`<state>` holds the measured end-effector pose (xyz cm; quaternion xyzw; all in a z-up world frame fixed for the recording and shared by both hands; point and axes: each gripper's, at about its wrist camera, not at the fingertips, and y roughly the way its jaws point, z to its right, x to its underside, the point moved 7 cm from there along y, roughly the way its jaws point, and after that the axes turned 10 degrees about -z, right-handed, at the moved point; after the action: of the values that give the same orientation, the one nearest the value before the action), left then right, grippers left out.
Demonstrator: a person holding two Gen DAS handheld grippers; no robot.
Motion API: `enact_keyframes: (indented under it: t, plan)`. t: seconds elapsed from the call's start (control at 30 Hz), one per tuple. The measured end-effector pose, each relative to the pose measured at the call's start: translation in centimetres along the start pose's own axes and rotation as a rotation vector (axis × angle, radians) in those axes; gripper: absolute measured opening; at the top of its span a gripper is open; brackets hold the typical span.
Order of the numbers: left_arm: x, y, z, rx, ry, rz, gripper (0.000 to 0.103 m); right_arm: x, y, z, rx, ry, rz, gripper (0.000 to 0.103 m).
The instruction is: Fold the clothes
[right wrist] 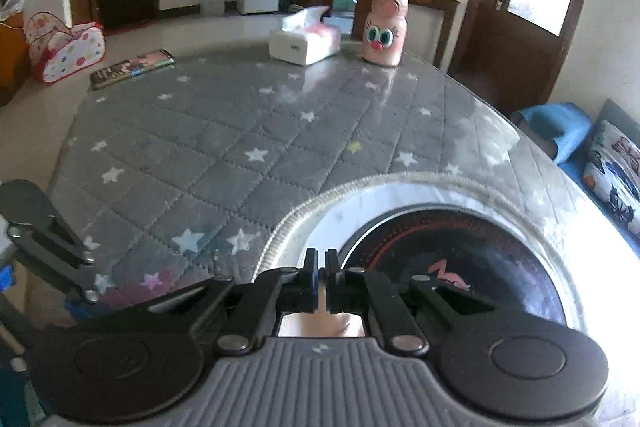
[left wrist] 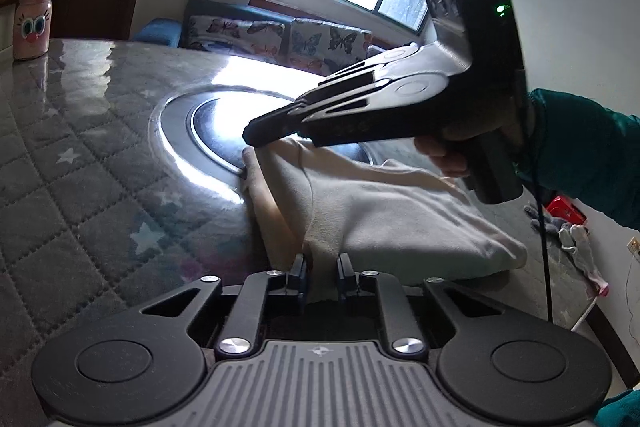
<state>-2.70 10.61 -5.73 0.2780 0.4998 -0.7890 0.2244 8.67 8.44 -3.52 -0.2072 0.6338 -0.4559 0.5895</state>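
A cream garment lies bunched on the grey star-quilted table. My left gripper is at its near edge, and a fold of the cloth runs down between the two fingers, which pinch it. My right gripper, held by a hand in a teal sleeve, is shut on the garment's far corner and holds it lifted off the table. In the right wrist view the right gripper has its fingers together, and a strip of cream garment shows just behind them.
A round black cooktop with a pale rim is set into the table under the cloth's far end. At the table's far side stand a pink cartoon-face bottle, a tissue box and a book. Beyond the table is a butterfly-cushion sofa.
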Motion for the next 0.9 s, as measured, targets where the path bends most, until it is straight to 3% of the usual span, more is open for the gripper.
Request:
enact_keyframes:
  t: [0.17, 0.23, 0.37, 0.53, 0.67, 0.9]
  plan:
    - [0.1, 0.0, -0.1, -0.01, -0.01, -0.017, 0.018, 0.7, 1.2, 0.5, -0.007, 0.076, -0.01, 0.003]
    - [-0.1, -0.4, -0.1, -0.02, 0.002, -0.016, 0.023, 0.8, 0.2, 1.1, -0.012, 0.123, 0.018, 0.005]
    - [-0.9, -1.6, -0.5, -0.036, 0.016, 0.007, 0.023, 1.5, -2.8, 2.0, 0.008, 0.182, 0.062, 0.007]
    - [-3.7, -2.6, -0.3, -0.047, 0.028, 0.052, 0.021, 5.4, -6.0, 0.6, 0.096, 0.162, 0.025, 0.007]
    - [-6.2, -0.1, 0.4, -0.019, 0.041, 0.023, 0.021, 8.4, -6.4, -1.6, 0.122, 0.139, -0.002, 0.007]
    - [-8.0, 5.6, -0.6, -0.073, 0.054, -0.084, 0.019, 10.2, -6.7, -3.3, 0.091, 0.21, 0.057, 0.007]
